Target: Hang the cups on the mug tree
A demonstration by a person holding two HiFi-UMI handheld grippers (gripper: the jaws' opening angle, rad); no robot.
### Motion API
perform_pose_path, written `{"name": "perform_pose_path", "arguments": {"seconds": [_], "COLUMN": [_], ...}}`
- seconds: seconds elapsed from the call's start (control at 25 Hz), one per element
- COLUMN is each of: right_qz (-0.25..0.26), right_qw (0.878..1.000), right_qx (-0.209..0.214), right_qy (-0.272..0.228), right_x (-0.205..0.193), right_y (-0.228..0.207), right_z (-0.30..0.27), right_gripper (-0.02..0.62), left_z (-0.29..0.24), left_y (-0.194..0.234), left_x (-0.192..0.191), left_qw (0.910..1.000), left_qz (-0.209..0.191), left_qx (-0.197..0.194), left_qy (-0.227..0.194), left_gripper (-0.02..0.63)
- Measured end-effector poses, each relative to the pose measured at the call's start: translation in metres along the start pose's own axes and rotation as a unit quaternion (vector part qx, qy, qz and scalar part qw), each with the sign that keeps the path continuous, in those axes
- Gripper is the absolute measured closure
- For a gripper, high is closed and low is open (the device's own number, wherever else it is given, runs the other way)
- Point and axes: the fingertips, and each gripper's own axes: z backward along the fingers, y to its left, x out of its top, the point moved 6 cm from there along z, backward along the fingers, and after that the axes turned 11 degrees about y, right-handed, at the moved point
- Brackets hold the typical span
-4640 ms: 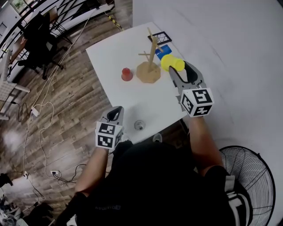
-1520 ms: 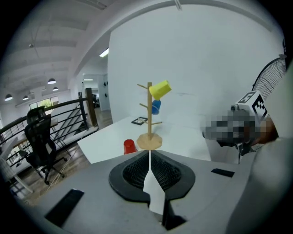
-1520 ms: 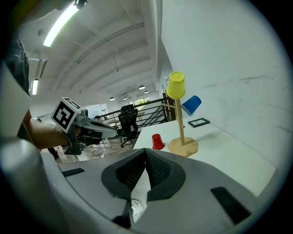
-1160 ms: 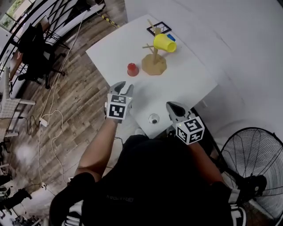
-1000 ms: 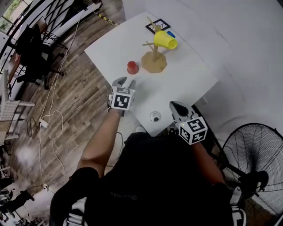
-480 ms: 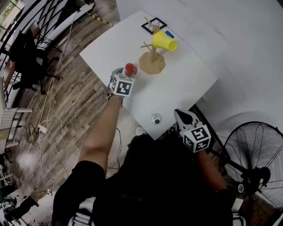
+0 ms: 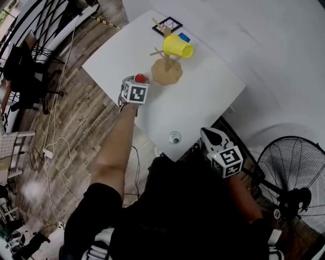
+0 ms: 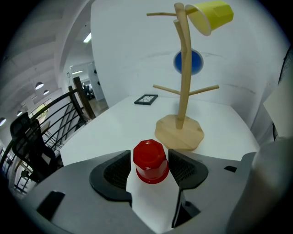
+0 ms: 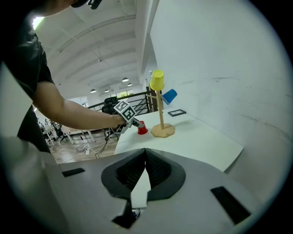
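Item: red cup [image 8: 150, 160], upturned on the table [image 7: 203, 96], just short of the mug tree [image 8: 183, 91] and not far from the table's left edge. Left gripper [image 7: 135, 82]: jaws at full spread, having just been opening, with the red cup standing between them; a gap shows on either side and neither pad presses on it. Right gripper [image 9: 144, 157]: jaws together, nothing in them, held back off the near corner of the table. Yellow cup [image 8: 211, 14]: hung mouth-on over an upper peg. Blue cup [image 8: 188, 61]: behind the trunk, apparently on a far peg, though this is not certain. Free pegs: one at the top left [image 8: 160, 14] and two lower ones [image 8: 203, 89]. Hazards, as judged:
(1) One pad is likely to meet the cup before the other as the jaws close, pushing the light cup sideways or toppling it towards the table's edge.
(2) The cup's wall tapers, so a grip near the upturned base may slip upward and squeeze the cup out.
(3) The cup must be turned to go over a peg, and a loose hold could let it rotate or drop.
(4) Pushing on a peg may rock the tree on its base [image 8: 179, 132] or shake the yellow cup loose.
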Motion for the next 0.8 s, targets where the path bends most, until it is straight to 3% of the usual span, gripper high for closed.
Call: {"name": "perform_pose_path", "arguments": {"seconds": [0.44,0.8], "right_qz": [0.006,0.037], "right_qw": [1.0,0.998], "right_qx": [0.011,0.054], "right_qy": [0.001,-0.011], "right_x": [0.005,0.018], "right_y": [-0.021,-0.022], "right_z": [-0.002,-0.014], "right_gripper": [0.588,0.588], "left_z": [0.009,0.077], "left_y": [-0.005,-0.012], "left_x": [-0.016,-0.026], "left_qw": [0.9997,0.9926], "left_qz": [0.025,0.082], "left_qx": [-0.001,-0.01], "left_qy": [0.004,-0.089], "left_gripper": [0.367,0.368]}}
